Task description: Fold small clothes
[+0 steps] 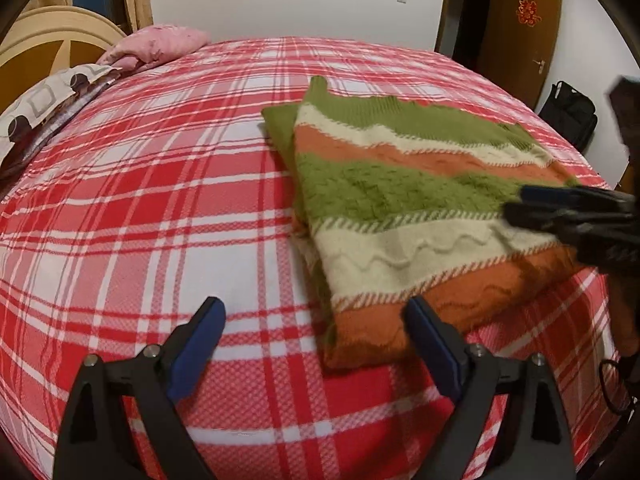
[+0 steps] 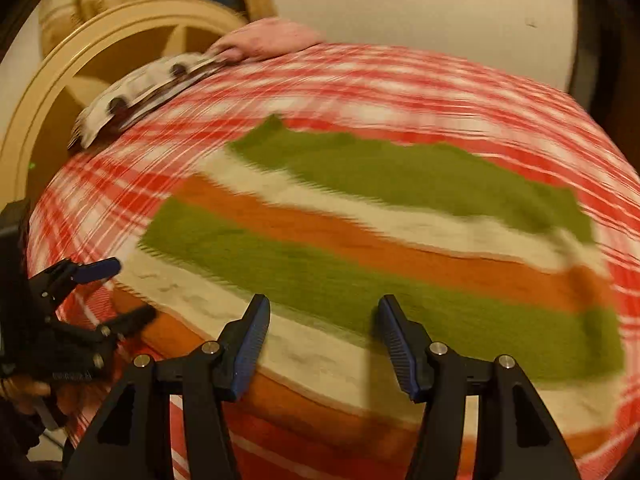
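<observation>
A folded knit sweater [image 1: 404,216] with green, cream and orange stripes lies on the red plaid bed [image 1: 160,200]. My left gripper [image 1: 316,312] is open and empty, low over the bed at the sweater's near left corner. My right gripper [image 2: 324,312] is open and empty, just above the sweater [image 2: 360,240]; this view is motion-blurred. The right gripper also shows in the left wrist view [image 1: 516,204] over the sweater's right side. The left gripper shows in the right wrist view [image 2: 132,292], open, at the sweater's left edge.
A pink pillow [image 1: 156,46] and a patterned pillow [image 1: 52,100] lie at the bed's far left by a wooden headboard [image 1: 48,36]. A brown door [image 1: 516,28] and a black bag [image 1: 568,114] stand beyond the bed's right edge.
</observation>
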{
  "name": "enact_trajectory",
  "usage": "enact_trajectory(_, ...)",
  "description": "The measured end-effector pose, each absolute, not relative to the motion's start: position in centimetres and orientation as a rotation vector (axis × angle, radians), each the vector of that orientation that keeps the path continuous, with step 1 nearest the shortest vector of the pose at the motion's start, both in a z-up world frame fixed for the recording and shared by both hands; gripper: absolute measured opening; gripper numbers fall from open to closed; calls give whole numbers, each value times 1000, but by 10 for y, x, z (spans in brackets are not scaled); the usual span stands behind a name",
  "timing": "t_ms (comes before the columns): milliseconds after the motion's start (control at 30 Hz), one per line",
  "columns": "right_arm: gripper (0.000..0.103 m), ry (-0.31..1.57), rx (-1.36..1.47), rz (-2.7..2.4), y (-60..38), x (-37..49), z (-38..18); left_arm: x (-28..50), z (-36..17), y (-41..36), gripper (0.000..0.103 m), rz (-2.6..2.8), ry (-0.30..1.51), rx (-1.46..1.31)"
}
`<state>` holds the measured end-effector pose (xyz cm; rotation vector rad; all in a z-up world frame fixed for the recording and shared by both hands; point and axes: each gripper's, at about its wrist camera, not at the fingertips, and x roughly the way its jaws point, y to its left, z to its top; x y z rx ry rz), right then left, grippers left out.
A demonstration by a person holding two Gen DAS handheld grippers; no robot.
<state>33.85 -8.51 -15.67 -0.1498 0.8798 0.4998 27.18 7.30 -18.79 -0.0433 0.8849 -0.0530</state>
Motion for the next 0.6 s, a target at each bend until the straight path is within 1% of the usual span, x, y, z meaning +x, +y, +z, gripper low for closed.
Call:
enact_trajectory(67,58,904,-204,488,-66,337,-171,267,-188,73,95,-63,882,-35)
enact_trajectory(167,60,848,-269,451,-58,319,-179,264,-186,77,98,-94,889,-41)
enact_trajectory(233,60,827,-292,458,-61,307,-183,262,-186,76,98,-102,889,-11)
enact_trajectory(333,60,854,-255,488,-72,306,-181,259,-183,81,98,-85,880,4)
enact_trajectory(433,60,869,-246,486,-74,308,-175,256,-173,100,98,-57,855,-57)
enact_trajectory(600,60,761,-315,540,-53,278,-161,256,-162,139,99,34,811,-119)
